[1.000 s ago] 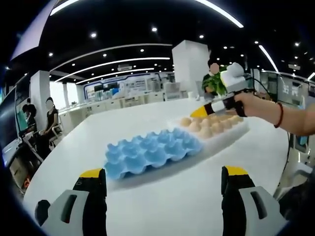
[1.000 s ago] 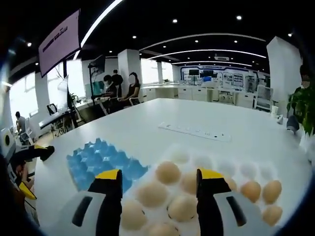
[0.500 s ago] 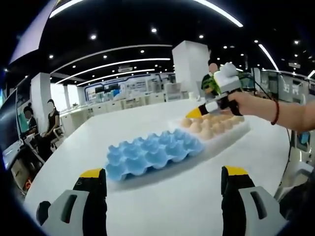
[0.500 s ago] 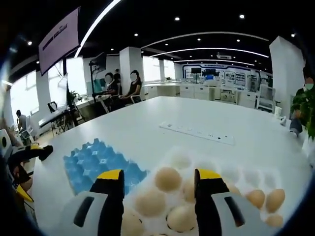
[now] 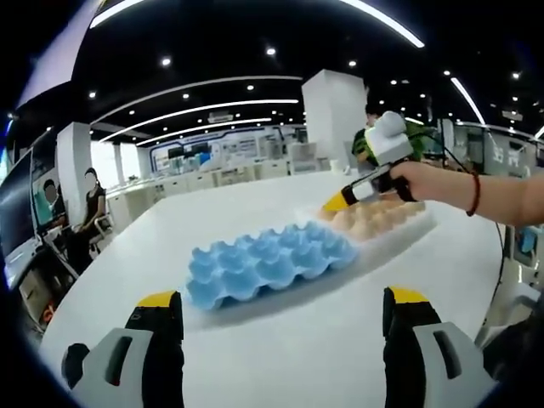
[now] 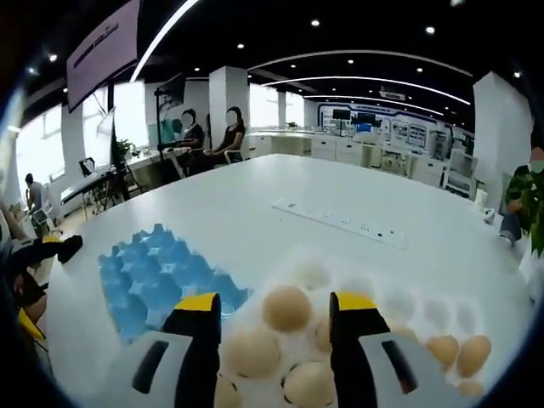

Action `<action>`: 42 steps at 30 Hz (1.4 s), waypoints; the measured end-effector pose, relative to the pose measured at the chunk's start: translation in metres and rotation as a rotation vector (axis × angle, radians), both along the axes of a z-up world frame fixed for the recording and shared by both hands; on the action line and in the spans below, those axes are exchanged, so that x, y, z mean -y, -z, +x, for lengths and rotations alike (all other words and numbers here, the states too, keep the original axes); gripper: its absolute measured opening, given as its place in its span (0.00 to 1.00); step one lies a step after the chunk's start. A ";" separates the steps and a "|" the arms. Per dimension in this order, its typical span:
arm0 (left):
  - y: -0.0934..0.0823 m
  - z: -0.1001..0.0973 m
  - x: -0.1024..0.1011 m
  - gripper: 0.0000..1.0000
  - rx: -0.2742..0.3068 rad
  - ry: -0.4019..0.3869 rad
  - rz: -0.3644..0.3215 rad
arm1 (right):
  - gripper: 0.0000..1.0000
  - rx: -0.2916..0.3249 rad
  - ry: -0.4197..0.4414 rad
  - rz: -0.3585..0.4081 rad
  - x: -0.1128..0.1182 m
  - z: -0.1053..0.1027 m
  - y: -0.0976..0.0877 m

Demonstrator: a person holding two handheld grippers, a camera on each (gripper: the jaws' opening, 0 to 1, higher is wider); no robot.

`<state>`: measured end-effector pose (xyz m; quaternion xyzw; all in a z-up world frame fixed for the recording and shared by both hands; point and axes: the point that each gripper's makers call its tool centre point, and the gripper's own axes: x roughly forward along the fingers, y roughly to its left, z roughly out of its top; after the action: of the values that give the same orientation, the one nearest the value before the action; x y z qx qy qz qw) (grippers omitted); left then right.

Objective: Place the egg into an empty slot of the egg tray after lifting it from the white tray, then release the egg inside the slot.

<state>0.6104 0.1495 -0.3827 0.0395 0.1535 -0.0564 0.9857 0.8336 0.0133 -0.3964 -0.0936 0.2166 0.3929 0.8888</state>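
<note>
In the left gripper view, the left claw [image 5: 276, 319] is hovering low over the broad white desk [image 5: 297, 357], its two yellow-tipped grey jaws standing wide apart with nothing between them. Ahead of it, the light-blue moulded egg tray [image 5: 268, 263] is lying flat on the desk with all visible slots unfilled. Just beyond, touching or nearly touching its far end, the white tray [image 5: 399, 228] is sitting with its tan eggs [image 5: 365, 219] clustered in the cups. A person's hand [image 5: 421, 180] with a red cord at the wrist is reaching in from the right of that view, holding the right claw [image 5: 333, 204], whose yellow tip is pointing down at the near end of the egg cluster.

In the right gripper view, the right claw [image 6: 276, 319] is hanging just above the white tray [image 6: 399, 302], jaws released and spread with a gap between them. One round tan egg [image 6: 286, 308] is sitting in its cup between the two jaw tips, a little ahead of them, and the jaws are not pressing on it. More eggs are lying beside and below it, and a few are resting toward the tray's right edge. The blue egg tray [image 6: 157, 276] is lying to the left of the white one. A long white power strip [image 6: 340, 223] is lying farther across the desk. Seated people [image 6: 212, 140] are showing in the office background.
</note>
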 end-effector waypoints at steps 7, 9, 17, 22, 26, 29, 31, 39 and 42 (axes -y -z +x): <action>0.003 -0.004 -0.002 1.00 -0.011 -0.002 0.011 | 0.48 -0.042 0.012 0.028 -0.002 0.001 0.002; 0.005 -0.004 -0.003 1.00 -0.021 -0.004 0.022 | 0.47 -0.051 0.013 0.022 -0.003 0.001 0.004; 0.004 -0.002 -0.004 0.99 -0.016 -0.014 0.044 | 0.41 -0.042 0.075 -0.018 -0.003 0.014 0.009; 0.002 -0.003 -0.005 0.99 -0.005 -0.010 0.033 | 0.40 0.004 0.113 -0.123 0.006 0.019 0.010; 0.002 -0.004 -0.009 0.99 -0.005 -0.016 0.035 | 0.39 -0.008 0.095 -0.104 0.001 0.019 0.010; 0.001 -0.003 -0.010 0.99 -0.004 -0.019 0.034 | 0.37 -0.017 0.092 -0.098 0.000 0.019 0.011; 0.001 -0.003 -0.012 0.99 -0.001 -0.023 0.034 | 0.35 -0.025 0.083 -0.090 0.000 0.018 0.012; -0.003 -0.002 -0.019 0.99 0.009 -0.039 0.032 | 0.31 -0.041 0.035 -0.184 -0.009 0.015 0.023; -0.003 -0.003 -0.021 0.99 0.006 -0.042 0.036 | 0.30 -0.040 0.051 -0.176 -0.008 0.019 0.023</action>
<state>0.6071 0.1708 -0.3795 0.0542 0.1522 -0.0330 0.9863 0.8528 0.0212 -0.4193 -0.1578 0.2703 0.3512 0.8824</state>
